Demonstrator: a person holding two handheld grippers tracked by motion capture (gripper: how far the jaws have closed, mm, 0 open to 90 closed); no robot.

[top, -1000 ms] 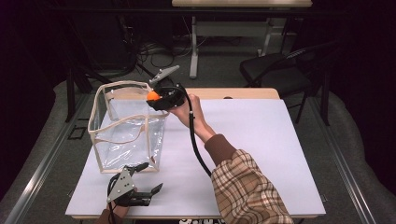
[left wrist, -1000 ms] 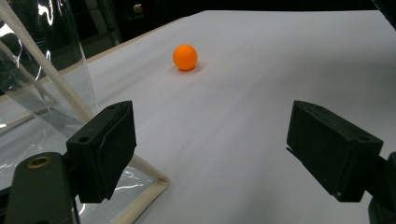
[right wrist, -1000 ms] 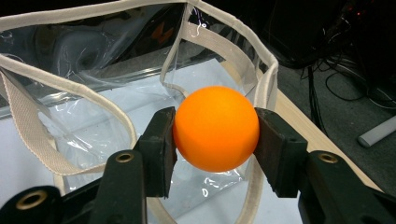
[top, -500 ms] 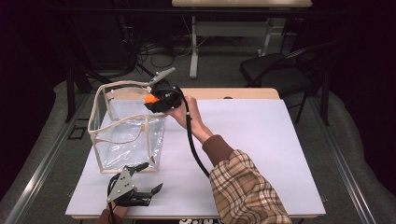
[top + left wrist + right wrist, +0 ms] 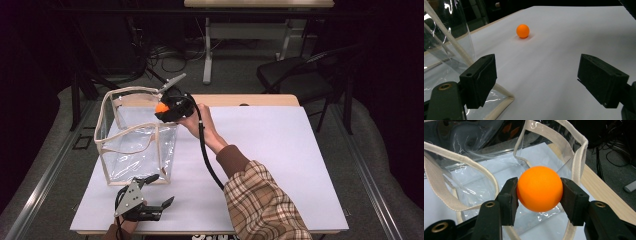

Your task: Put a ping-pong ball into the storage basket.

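Right gripper view: ball (image 5: 539, 188) pinched in the right gripper (image 5: 539, 195), over the open bag (image 5: 486, 170).

The jaws are shut on the ball above the bag's far right rim, near the bench's (image 5: 280, 150) far edge. Released off-centre, it could clip the soft rim and roll away. The left gripper (image 5: 536, 77) gapes wide and empty near the front edge; a second ball (image 5: 523, 31) lies on the bench ahead of it.

On the table (image 5: 300, 165) the bag (image 5: 135, 145) stands left, a ball (image 5: 523, 31) lying right of it.
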